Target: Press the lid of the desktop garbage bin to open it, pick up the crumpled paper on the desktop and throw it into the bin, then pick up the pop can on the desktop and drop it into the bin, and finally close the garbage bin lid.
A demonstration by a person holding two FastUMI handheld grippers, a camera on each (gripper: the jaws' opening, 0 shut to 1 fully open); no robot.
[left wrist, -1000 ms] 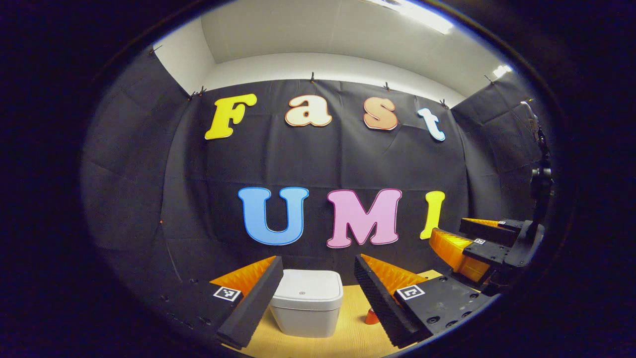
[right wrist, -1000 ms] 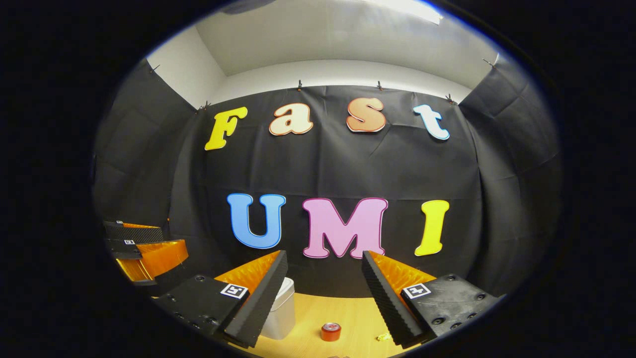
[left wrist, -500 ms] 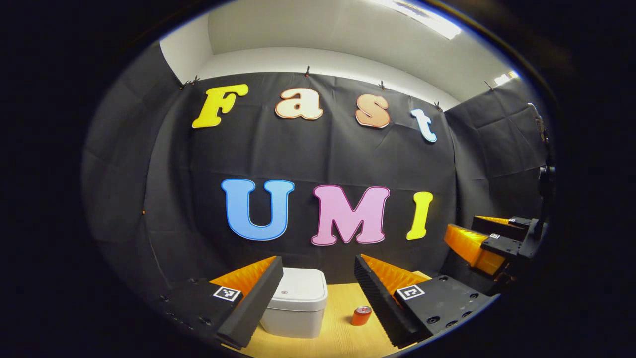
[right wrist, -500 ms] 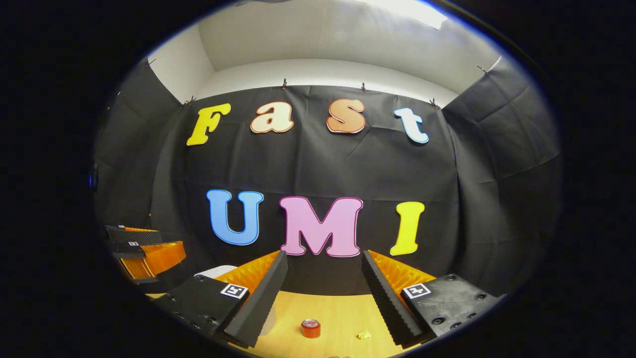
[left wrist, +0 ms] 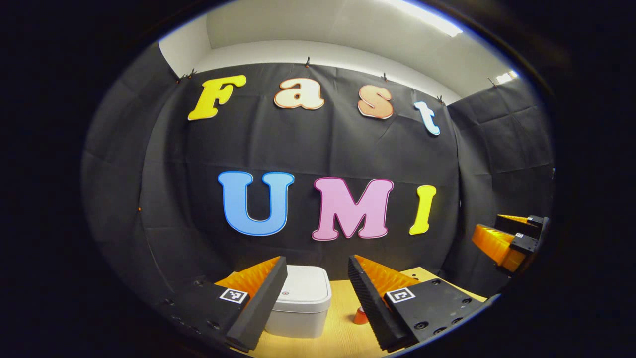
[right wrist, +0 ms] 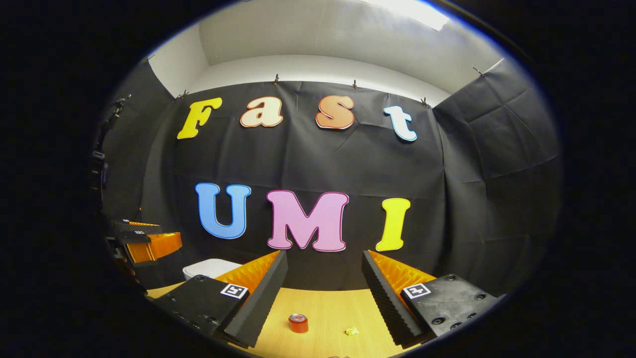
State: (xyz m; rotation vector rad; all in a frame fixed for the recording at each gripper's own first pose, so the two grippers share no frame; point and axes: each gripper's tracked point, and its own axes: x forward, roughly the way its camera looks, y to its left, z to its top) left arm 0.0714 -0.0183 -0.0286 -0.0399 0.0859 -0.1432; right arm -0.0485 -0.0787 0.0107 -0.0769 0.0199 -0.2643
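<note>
Ahead of the left tongs [left wrist: 313,291], held open, I saw the white plastic bin [left wrist: 299,307] on the wooden worktop [left wrist: 343,333], lid [left wrist: 304,291] shut, lying forward and below between the 2 fingers. Left hand was nearer, so I judged it should press. Right tongs [right wrist: 324,288], open and empty, faced the small red cylindrical can [right wrist: 298,323], upright, and the yellowish crumpled paper [right wrist: 352,331] just beside it.
</note>
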